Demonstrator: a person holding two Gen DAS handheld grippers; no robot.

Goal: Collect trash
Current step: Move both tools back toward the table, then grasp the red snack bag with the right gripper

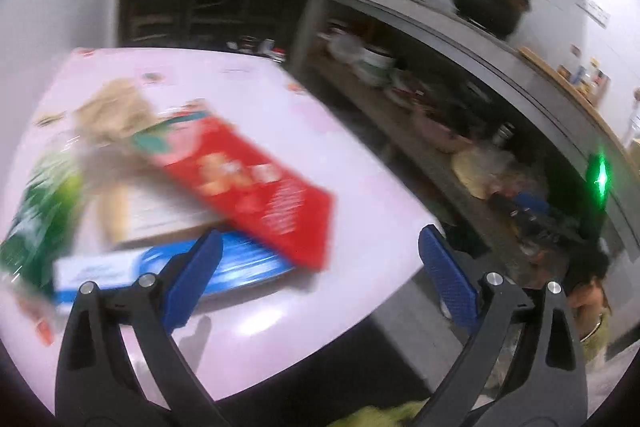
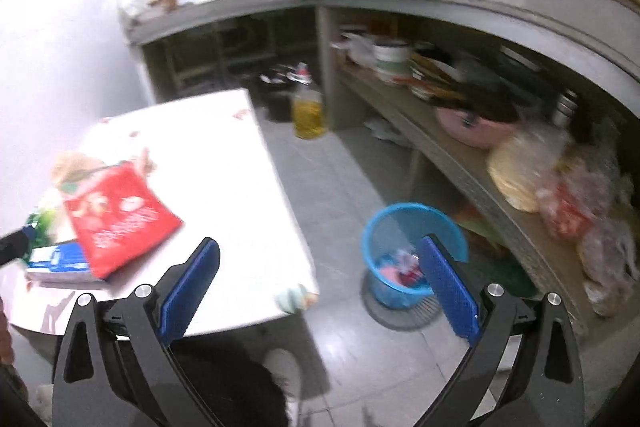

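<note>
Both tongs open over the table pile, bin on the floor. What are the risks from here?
1. The flat red snack packet lies loosely across the blue-and-white box; grabbing either could drag the other off the white table.
2. The round blue mesh trash basket stands on the floor apart from the table, so a drop may miss.
3. Both views are motion-blurred, so the open left tongs may misjudge the pile.
</note>
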